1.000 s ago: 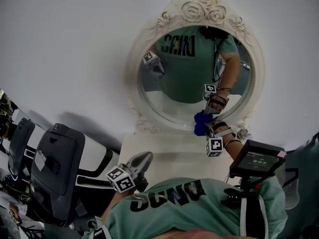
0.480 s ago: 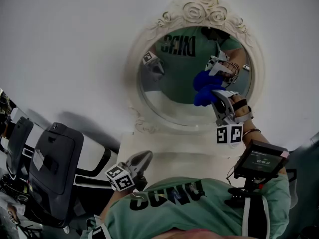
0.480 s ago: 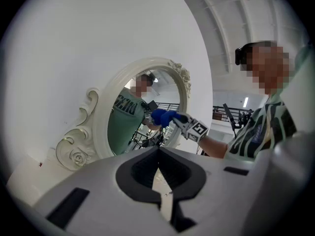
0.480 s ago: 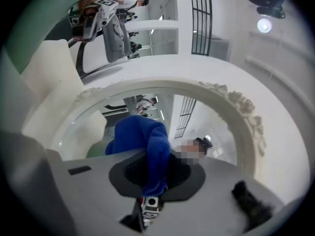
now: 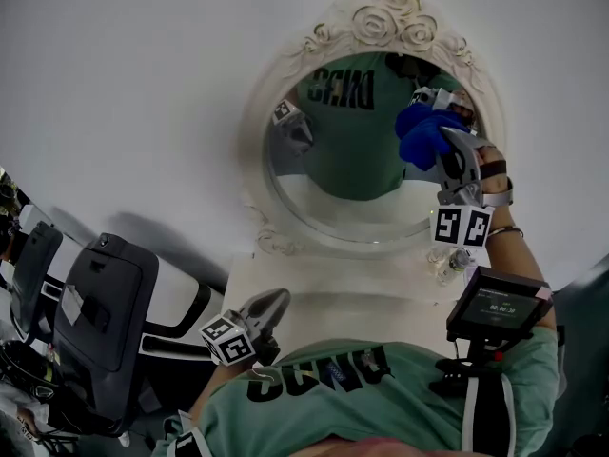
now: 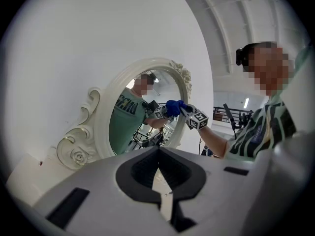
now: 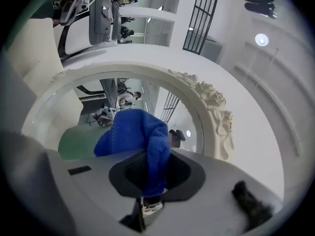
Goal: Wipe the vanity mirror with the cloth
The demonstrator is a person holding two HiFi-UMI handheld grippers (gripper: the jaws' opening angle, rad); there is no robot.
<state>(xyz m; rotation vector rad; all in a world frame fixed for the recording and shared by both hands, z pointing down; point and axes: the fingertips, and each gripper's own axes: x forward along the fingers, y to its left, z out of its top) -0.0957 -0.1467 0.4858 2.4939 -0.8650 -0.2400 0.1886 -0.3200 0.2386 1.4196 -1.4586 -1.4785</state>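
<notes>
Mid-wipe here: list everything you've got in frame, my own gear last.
mirror: one, oval, white carved frame, against the wall, above the vanity top
cloth: one, blue, on the glass at upper right
vanity top: one, white, below the mirror
wall: white, behind the mirror
dark unit: one, black and grey, lower left; cannot tell what it is
screen: one, black, on a mount at lower right
shirt: green, bottom edge
right gripper: shut on the cloth, raised to the glass
left gripper: shut, empty, low by the vanity top's near edge
</notes>
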